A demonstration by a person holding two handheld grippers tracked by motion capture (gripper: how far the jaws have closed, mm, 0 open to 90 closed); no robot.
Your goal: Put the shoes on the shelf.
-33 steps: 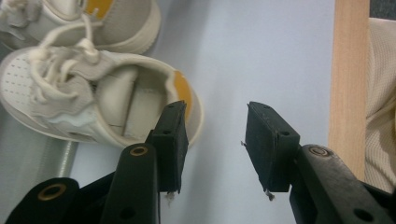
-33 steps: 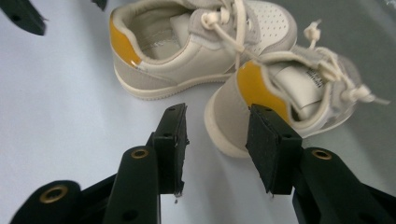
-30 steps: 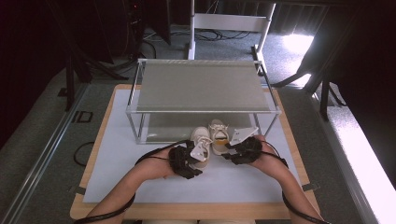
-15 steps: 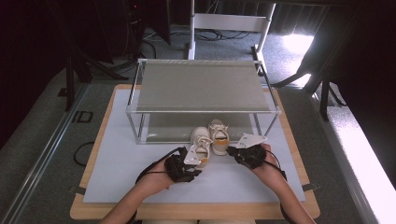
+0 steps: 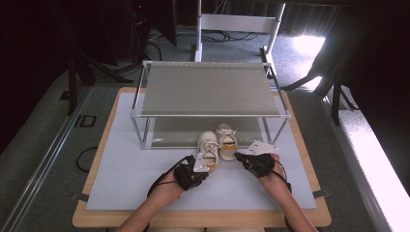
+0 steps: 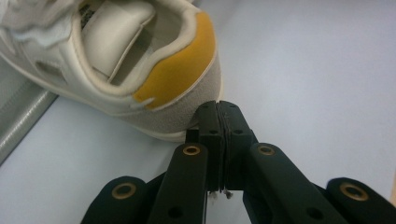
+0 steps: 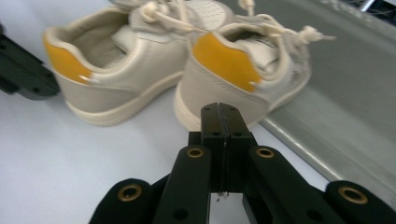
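**Now: both tongs closed behind 2 shoes**

Both tongs have just been closing and now sit pressed together with nothing between them. Just ahead of the left tongs [image 6: 218, 112] stands the left shoe [image 6: 140, 70], its yellow heel touching or nearly touching the tips. The right tongs [image 7: 219, 116] sit just behind the right shoe [image 7: 243, 70], toe on the shelf [image 5: 208, 89] base. Under both lies the white table [image 5: 125, 179].
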